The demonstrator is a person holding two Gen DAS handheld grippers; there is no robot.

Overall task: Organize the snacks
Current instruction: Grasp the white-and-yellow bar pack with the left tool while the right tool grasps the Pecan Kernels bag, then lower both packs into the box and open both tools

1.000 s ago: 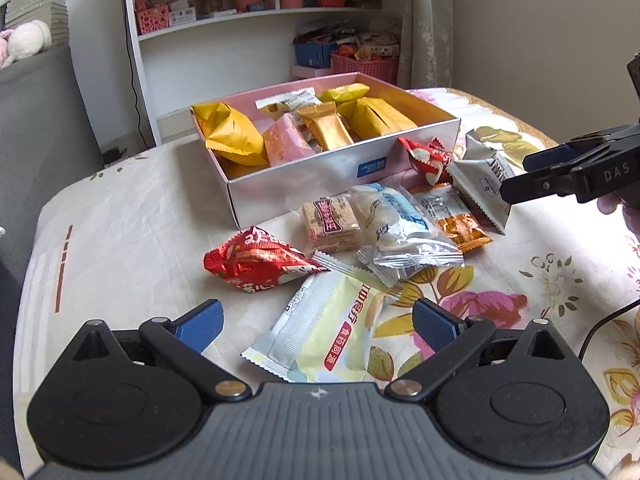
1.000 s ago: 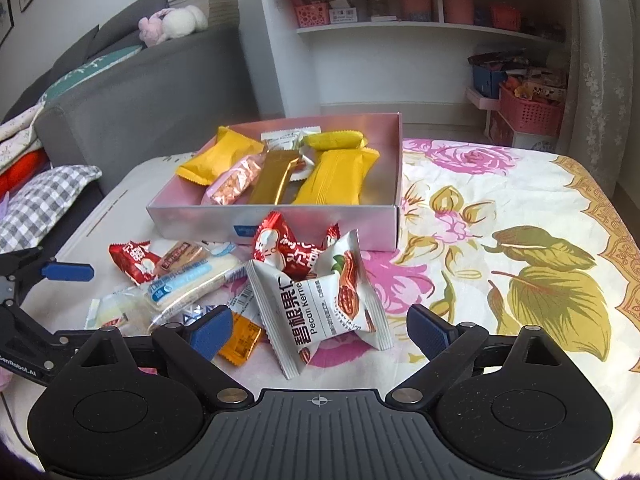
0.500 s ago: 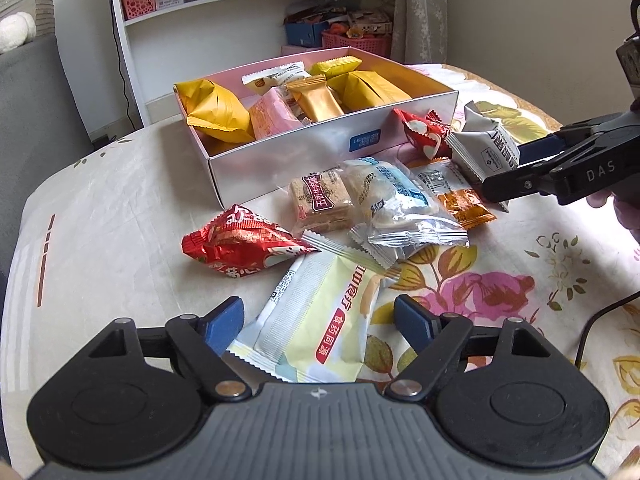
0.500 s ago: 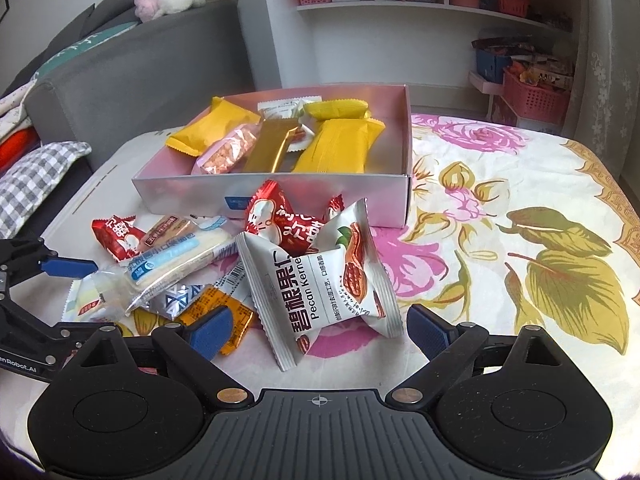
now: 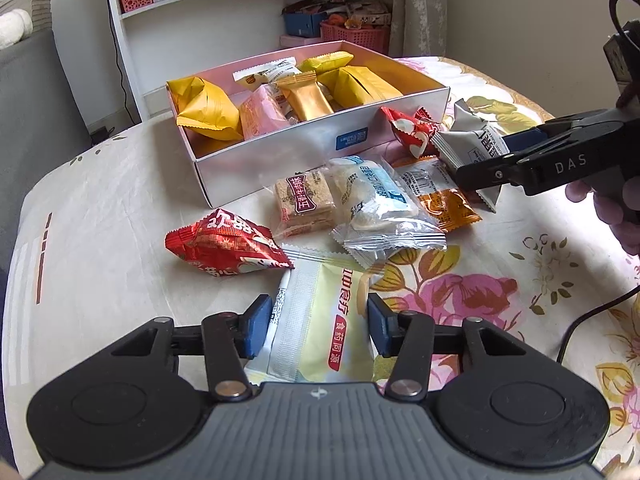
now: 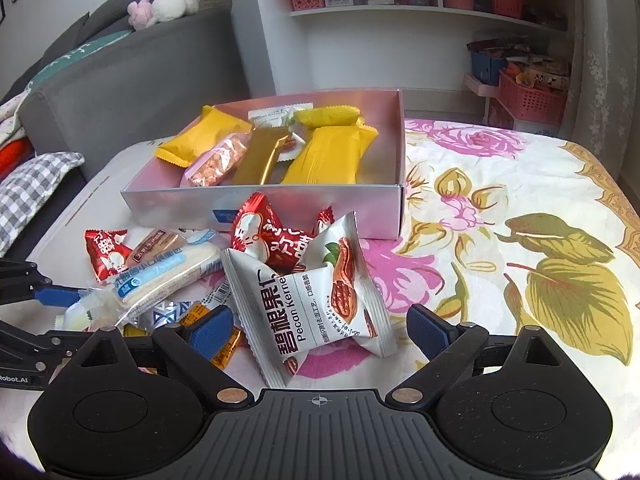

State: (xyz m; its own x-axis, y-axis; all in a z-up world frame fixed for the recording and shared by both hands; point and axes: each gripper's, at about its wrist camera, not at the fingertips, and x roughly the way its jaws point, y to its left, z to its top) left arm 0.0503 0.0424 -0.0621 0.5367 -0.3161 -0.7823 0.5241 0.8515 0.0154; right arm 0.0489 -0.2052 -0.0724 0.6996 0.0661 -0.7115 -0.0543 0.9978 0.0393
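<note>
Left view has the left gripper [image 5: 318, 330] closing around 1 pale yellow packet [image 5: 320, 320] on the tablecloth [image 5: 100, 220], 6 snacks in the box [image 5: 280, 152]; right view, right gripper [image 6: 318, 330] spread wide around 1 pecan packet [image 6: 308, 304], gripping nothing.

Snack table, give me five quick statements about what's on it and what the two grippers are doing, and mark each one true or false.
1. The box already holds several snacks. True.
2. The pale yellow packet lies between the fingers of the left gripper. True; its jaws are closing on it.
3. The right gripper is clamped shut on the pecan packet. False; its jaws stand open, with the packet lying between them.
4. A red packet lies on the tablecloth outside the box. True.
5. The orange packet is inside the box. False; it lies on the cloth in front of the box.
</note>
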